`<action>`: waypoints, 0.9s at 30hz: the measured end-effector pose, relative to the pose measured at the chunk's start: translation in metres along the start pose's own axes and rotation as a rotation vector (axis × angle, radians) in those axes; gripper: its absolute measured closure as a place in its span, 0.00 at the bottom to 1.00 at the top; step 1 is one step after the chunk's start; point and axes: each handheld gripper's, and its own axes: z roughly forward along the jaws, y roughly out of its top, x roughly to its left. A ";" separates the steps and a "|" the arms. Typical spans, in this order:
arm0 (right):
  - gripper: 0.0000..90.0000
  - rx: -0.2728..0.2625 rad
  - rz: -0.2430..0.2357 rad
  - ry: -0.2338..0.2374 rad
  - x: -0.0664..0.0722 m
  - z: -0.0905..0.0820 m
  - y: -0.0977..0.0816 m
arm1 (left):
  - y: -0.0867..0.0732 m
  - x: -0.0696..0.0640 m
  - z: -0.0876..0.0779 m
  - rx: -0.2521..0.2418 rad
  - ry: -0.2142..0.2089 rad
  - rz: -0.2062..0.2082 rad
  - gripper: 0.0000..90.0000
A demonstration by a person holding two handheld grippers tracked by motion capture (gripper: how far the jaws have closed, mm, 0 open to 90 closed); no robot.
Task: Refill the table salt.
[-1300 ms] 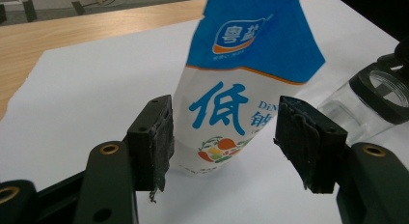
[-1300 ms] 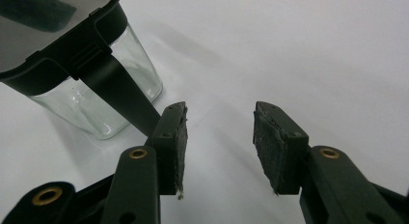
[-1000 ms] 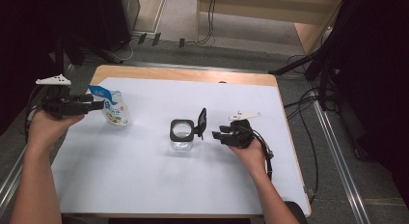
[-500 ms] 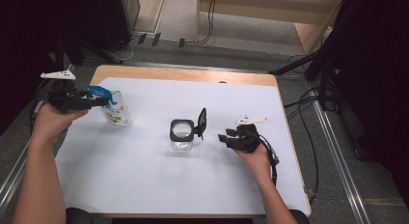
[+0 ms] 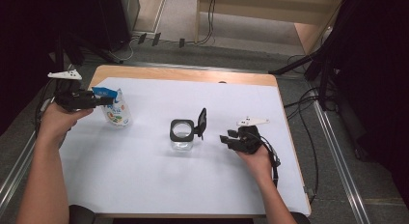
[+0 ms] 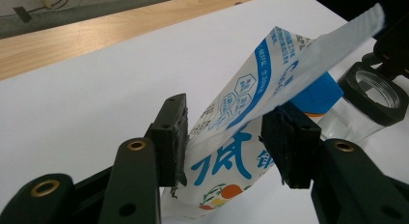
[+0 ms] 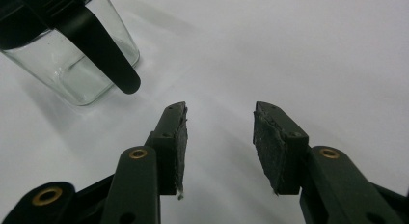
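A white pouch with blue print and a blue top stands at the table's left. My left gripper reaches it from the left at its top. In the left gripper view the pouch fills the gap of the left gripper; its jaws have just been closing and both pads touch the pouch. A clear glass jar with a black rim and a flipped-up black lid stands mid-table. My right gripper rests just right of it, open and empty. In the right gripper view the jar is left of the right gripper.
A white sheet covers the wooden table. Cables trail from both grippers. Dark equipment and floor cables lie beyond the far edge. The jar also appears behind the pouch in the left gripper view.
The left gripper's jaws have drawn in on the pouch's top. Both hands have kept their places and the jar has not moved.
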 end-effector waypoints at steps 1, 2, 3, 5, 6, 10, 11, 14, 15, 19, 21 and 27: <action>0.63 0.000 -0.001 0.000 0.000 0.000 0.000 | 0.000 0.000 0.000 0.000 0.003 -0.003 0.60; 0.63 0.000 -0.001 -0.001 0.000 0.000 0.000 | 0.000 0.000 0.000 0.001 0.010 0.003 0.62; 0.63 0.000 -0.001 -0.002 0.000 0.000 0.000 | 0.000 0.000 -0.001 0.000 0.013 0.008 0.64; 0.63 -0.001 -0.005 0.000 0.000 0.001 0.000 | -0.001 0.000 -0.001 0.005 0.011 0.010 0.69; 0.63 0.000 -0.005 0.000 0.000 0.001 0.000 | -0.001 -0.001 -0.001 0.008 0.012 0.011 0.71; 0.63 0.000 -0.008 0.001 0.000 0.001 0.000 | -0.001 -0.003 -0.002 0.011 0.008 0.032 0.80; 0.63 0.001 -0.009 0.004 0.001 0.001 0.000 | -0.001 -0.004 -0.002 0.008 0.012 0.038 0.83; 0.63 0.000 -0.006 0.006 0.002 0.002 0.000 | -0.001 -0.005 -0.003 0.006 0.011 0.050 0.92; 0.63 0.000 -0.007 0.007 0.002 0.002 0.000 | -0.001 -0.006 -0.003 0.002 0.015 0.054 0.93; 0.63 -0.002 0.001 0.014 0.002 0.002 0.000 | -0.002 -0.007 -0.005 0.000 -0.004 0.048 1.00; 0.63 -0.003 0.009 0.023 0.002 0.003 0.000 | -0.002 -0.007 -0.006 -0.004 -0.032 0.041 1.00; 0.63 -0.003 0.012 0.036 0.004 0.004 0.000 | -0.001 -0.012 -0.005 -0.007 -0.034 0.027 1.00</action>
